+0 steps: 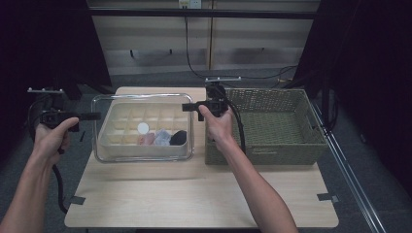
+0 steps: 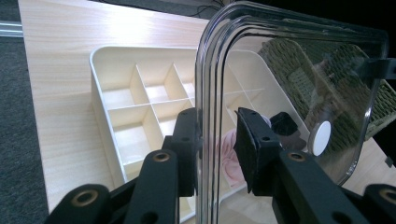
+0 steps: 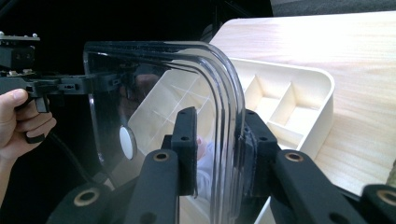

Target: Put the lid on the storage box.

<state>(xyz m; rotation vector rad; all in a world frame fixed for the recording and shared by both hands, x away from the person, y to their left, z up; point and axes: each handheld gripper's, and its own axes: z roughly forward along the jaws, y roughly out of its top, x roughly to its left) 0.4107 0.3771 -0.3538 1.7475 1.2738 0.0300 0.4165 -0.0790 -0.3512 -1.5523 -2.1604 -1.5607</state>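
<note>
You hold the clear lid (image 1: 144, 97) raised just above the cream tray (image 1: 116, 141), 1 gripper at each end. Your left gripper (image 2: 218, 140) is clamped on the lid's left rim, and your right gripper (image 3: 219, 142) grips its right rim the same way; both sets of jaws sit on either side of the edge. A white disc (image 2: 321, 138) sits on the lid. The tray holds a black piece (image 1: 179, 138) in a front compartment. The basket (image 1: 291, 102) stands just right of the tray.

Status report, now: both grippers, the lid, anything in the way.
Left gripper and right gripper clamp opposite edges of clear plastic lid. Lid held above cream compartment tray. Green woven basket sits right, apart.
</note>
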